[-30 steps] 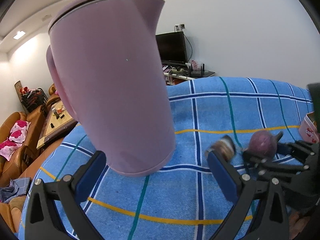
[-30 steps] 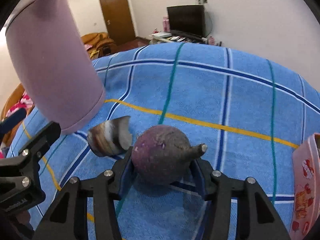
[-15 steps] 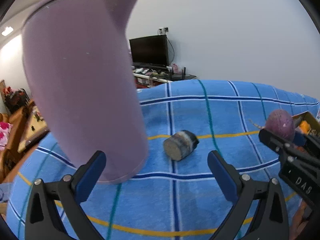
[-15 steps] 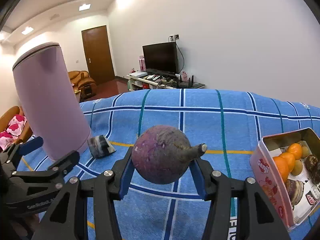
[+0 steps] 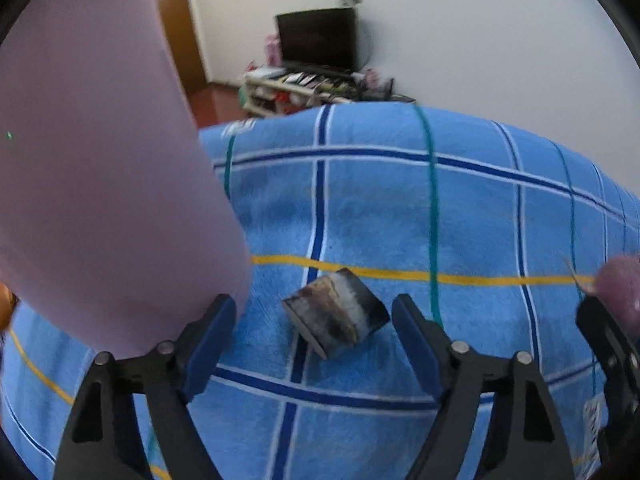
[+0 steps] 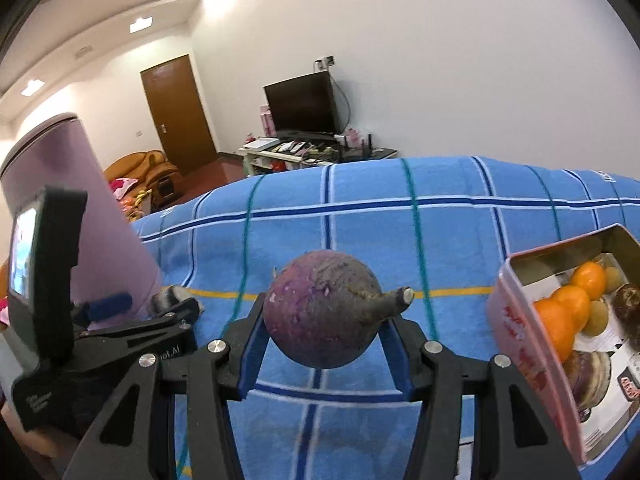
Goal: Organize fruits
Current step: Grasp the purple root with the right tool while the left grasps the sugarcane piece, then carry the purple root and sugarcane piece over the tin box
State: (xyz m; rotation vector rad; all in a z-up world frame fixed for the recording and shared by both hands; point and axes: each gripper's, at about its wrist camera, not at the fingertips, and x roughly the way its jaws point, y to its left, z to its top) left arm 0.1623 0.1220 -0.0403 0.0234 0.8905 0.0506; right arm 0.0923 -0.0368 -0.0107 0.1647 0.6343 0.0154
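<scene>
My right gripper (image 6: 326, 344) is shut on a round purple fruit with a stubby stem (image 6: 324, 312), held above the blue checked cloth (image 6: 440, 240). A pink tin box (image 6: 532, 344) at the right holds oranges (image 6: 564, 316) and several other fruits. My left gripper (image 5: 316, 340) is open, its blue pads on either side of a dark striped cut chunk (image 5: 336, 316) that lies on the cloth. The left gripper also shows in the right wrist view (image 6: 132, 320). The purple fruit shows at the right edge of the left wrist view (image 5: 620, 284).
A tall pink kettle (image 5: 92, 160) stands on the cloth right beside the left finger; it also shows in the right wrist view (image 6: 72, 200). Beyond the table are a TV stand (image 6: 312, 148), a brown door and sofas.
My left gripper has moved forward and down so its open fingers now flank the striped chunk. My right gripper has lifted the purple fruit and swung right, toward the tin box.
</scene>
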